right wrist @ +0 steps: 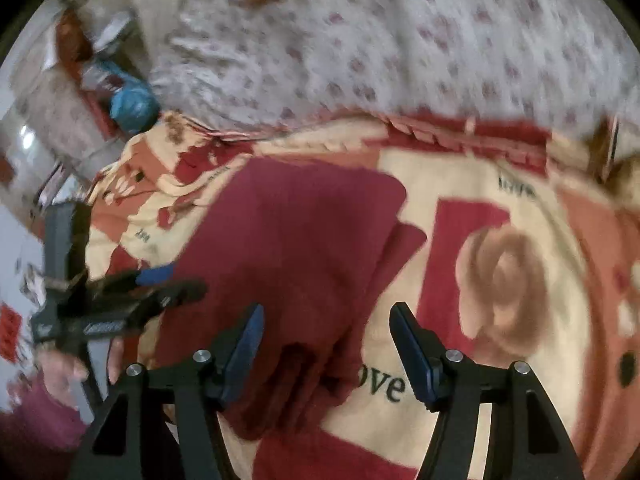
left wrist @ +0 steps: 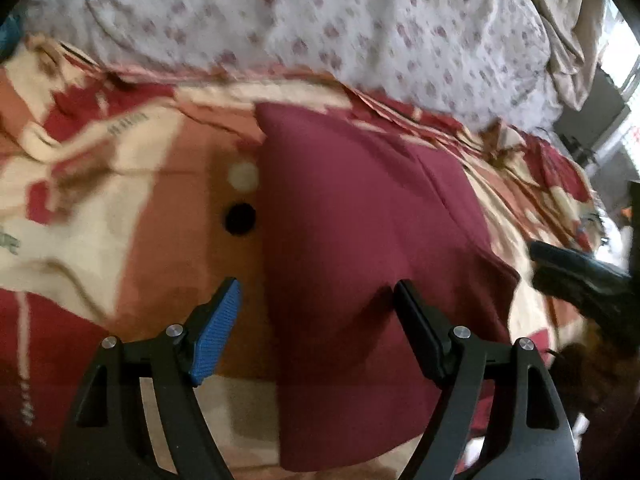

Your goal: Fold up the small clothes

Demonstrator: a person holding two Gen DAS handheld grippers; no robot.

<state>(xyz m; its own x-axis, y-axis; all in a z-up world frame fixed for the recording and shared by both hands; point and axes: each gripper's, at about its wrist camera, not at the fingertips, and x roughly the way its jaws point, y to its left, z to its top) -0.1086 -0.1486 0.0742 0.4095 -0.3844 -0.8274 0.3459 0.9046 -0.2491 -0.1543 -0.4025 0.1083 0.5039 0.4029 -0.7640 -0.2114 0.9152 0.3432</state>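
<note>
A dark red garment (left wrist: 360, 208) lies folded flat on a patterned blanket (left wrist: 100, 200). In the left wrist view my left gripper (left wrist: 318, 304) hovers over the garment's near left edge. Its jaws stand wide apart and nothing is pressed between the blue pads (left wrist: 218, 336). In the right wrist view the same garment (right wrist: 296, 236) shows layered folds along its right side. My right gripper (right wrist: 328, 332) stands open above its near right corner, with only cloth lying below. The left gripper (right wrist: 148, 292) shows at that view's left, held by a hand (right wrist: 64, 372). The right gripper (left wrist: 572, 276) shows blurred at the left wrist view's right edge.
A white quilt with small pink flowers (left wrist: 320, 20) lies bunched along the far side of the blanket (right wrist: 500, 280). A blue bundle (right wrist: 132, 106) sits at the bed's far left corner. Beige cloth (left wrist: 568, 20) hangs at the far right, with room clutter beyond.
</note>
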